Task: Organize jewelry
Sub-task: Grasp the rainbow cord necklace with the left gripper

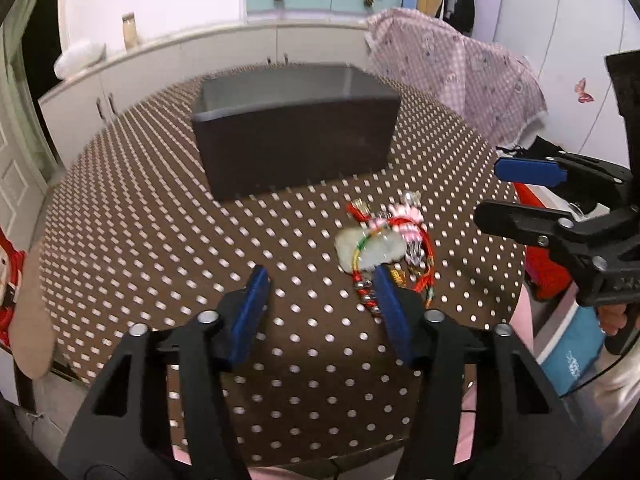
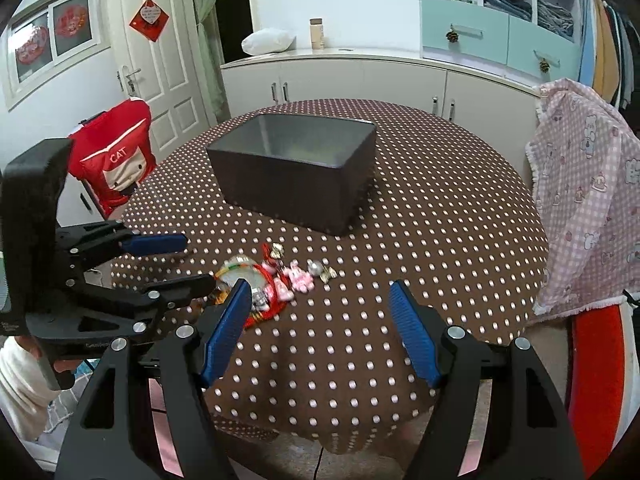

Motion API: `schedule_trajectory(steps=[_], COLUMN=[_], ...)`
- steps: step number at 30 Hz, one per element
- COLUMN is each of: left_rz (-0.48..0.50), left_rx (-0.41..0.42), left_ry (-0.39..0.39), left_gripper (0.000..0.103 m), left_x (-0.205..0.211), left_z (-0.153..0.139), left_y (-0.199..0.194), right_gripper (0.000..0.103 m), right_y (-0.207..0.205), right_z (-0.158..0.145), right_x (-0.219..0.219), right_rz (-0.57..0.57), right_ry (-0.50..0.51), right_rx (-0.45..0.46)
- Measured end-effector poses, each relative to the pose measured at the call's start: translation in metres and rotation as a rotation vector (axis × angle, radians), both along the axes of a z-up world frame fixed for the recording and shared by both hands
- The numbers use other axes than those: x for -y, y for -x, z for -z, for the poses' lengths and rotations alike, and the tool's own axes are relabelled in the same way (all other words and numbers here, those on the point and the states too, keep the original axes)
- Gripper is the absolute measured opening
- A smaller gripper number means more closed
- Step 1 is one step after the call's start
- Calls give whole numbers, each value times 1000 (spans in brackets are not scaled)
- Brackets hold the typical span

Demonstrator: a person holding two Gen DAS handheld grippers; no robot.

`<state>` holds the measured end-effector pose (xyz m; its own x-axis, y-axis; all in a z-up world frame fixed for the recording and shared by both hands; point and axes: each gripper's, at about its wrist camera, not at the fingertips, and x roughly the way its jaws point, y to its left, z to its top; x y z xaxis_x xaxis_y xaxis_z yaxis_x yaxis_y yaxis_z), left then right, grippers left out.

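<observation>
Left gripper (image 1: 320, 272) hangs over the table (image 1: 160, 240) near its front edge, jaws apart, nothing between them. Its right finger (image 1: 390, 304) overlaps the jewelry (image 1: 384, 236). The box (image 1: 296, 136) stands mid-table, bare cloth around. Right gripper (image 2: 320, 292) is also parted, empty.

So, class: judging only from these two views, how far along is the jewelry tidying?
Done: nothing visible; what shows of the dark box's interior looks bare. In hand: nothing either. The left gripper is open, one finger at the edge of the jewelry pile, and the right gripper is open over bare polka-dot tablecloth. Left: the whole tangled pile, apparently destined for the box.
</observation>
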<state>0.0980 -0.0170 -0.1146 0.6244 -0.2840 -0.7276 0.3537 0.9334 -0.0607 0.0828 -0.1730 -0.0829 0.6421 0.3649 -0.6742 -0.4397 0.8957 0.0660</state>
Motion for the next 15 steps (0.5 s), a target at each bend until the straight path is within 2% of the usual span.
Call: schedule_trajectory(steps=[2, 3, 7, 9, 12, 15], left_rz=[3, 9, 27, 43, 36, 6], left_rx=[14, 17, 42, 58, 85, 90], left_ry=[6, 1, -42, -55, -67, -35], left_gripper=[48, 42, 29, 15, 10, 10], left_x=[5, 7, 16, 18, 14, 4], left_z=[2, 2, 3, 3, 3, 3], left_y=[-1, -1, 2, 8, 16, 17], right_gripper=[68, 68, 68, 68, 68, 68], right_y=[4, 6, 13, 15, 14, 12], right_z=[3, 4, 10, 13, 17, 21], right_x=[0, -1, -5, -4, -2, -1], right_rz=[-9, -13, -33, -32, -21, -12], right_ry=[-4, -5, 0, 1, -1, -5], right_rx=[0, 0, -1, 0, -6, -15])
